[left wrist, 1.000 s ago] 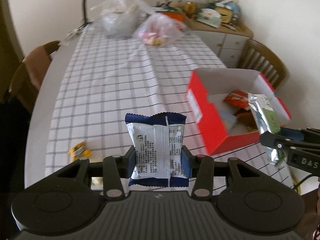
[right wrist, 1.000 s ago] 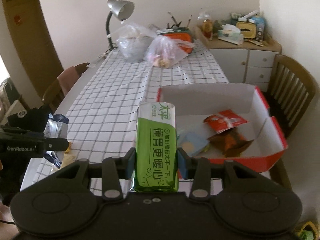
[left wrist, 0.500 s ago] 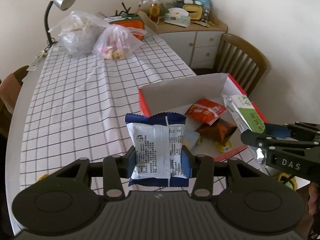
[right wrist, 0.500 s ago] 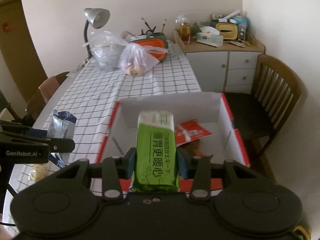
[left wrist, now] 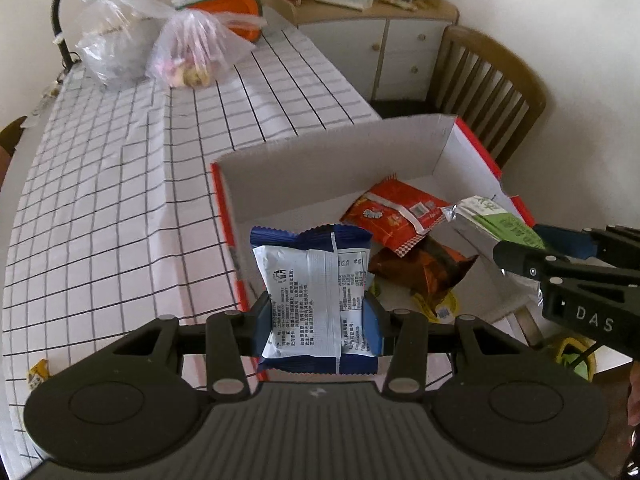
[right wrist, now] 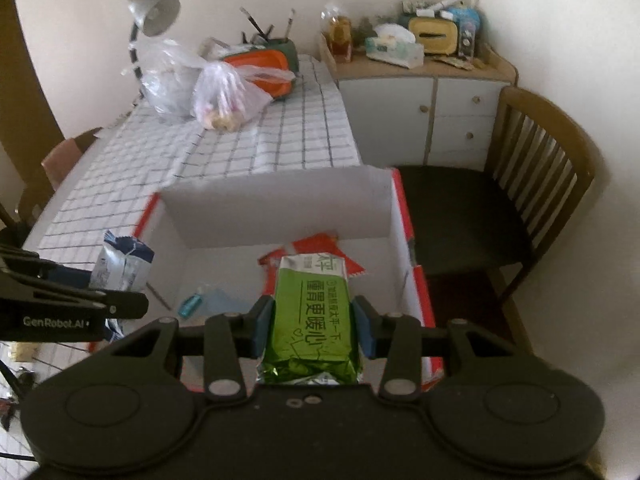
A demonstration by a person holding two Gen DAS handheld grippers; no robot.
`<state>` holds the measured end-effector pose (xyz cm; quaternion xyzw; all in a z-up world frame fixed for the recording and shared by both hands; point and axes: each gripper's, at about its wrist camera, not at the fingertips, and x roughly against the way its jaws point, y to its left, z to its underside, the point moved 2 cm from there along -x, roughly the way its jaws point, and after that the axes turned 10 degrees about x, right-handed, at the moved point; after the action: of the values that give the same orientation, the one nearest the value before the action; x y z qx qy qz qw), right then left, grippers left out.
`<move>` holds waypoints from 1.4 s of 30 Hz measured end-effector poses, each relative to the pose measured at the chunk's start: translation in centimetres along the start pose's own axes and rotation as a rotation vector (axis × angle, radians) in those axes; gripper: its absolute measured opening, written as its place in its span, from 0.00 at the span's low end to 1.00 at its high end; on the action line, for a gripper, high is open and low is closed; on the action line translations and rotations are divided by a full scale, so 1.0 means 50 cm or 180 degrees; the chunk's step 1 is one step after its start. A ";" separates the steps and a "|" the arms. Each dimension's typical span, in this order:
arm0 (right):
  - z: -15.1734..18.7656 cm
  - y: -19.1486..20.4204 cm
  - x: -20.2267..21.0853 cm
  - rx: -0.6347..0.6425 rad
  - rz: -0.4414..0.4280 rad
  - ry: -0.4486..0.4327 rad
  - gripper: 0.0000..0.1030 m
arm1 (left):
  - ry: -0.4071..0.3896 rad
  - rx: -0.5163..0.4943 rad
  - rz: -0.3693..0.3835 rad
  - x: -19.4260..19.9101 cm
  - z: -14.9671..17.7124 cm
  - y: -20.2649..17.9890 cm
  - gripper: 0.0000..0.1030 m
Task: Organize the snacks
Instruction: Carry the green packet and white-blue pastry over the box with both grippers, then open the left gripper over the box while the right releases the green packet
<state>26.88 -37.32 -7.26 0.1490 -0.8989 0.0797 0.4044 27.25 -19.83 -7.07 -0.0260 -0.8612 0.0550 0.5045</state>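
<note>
My left gripper (left wrist: 318, 326) is shut on a blue and white snack packet (left wrist: 316, 292), held over the near left corner of the red cardboard box (left wrist: 332, 168). My right gripper (right wrist: 313, 326) is shut on a green snack pack (right wrist: 314, 320), held above the box (right wrist: 276, 206) near its front right. Both show from the side in the other views: the green pack (left wrist: 494, 222) at the right, the blue packet (right wrist: 122, 264) at the left. In the box lie a red packet (left wrist: 394, 210), a brown packet (left wrist: 424, 270) and a small teal item (right wrist: 191, 303).
The box sits at the edge of a table with a checked cloth (left wrist: 120, 184). Two plastic bags (left wrist: 188, 52), an orange container (left wrist: 236, 12) and a desk lamp (right wrist: 150, 16) stand at the far end. A wooden chair (right wrist: 516, 184) and a cabinet (right wrist: 424, 108) are at the right. A small yellow sweet (left wrist: 38, 372) lies at the left.
Both grippers have swung right and forward over the box, each still holding its packet. The box now fills the middle of both views.
</note>
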 end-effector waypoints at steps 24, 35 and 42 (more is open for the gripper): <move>-0.018 -0.024 -0.150 0.0147 -0.0115 0.0246 0.40 | 0.0672 0.0163 -0.0422 -0.215 -0.070 -0.022 0.44; -0.015 -0.027 -0.149 0.0112 -0.0156 0.0238 0.53 | 0.0728 0.0065 -0.0510 -0.234 -0.070 -0.038 0.44; -0.021 -0.025 -0.121 0.0088 -0.0194 0.0134 0.62 | 0.0576 0.0061 -0.0434 -0.203 -0.061 -0.036 0.46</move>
<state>31.81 -36.97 -11.08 0.1801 -0.8840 0.0828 0.4234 34.89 -22.43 -14.19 0.0326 -0.8113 0.0262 0.5831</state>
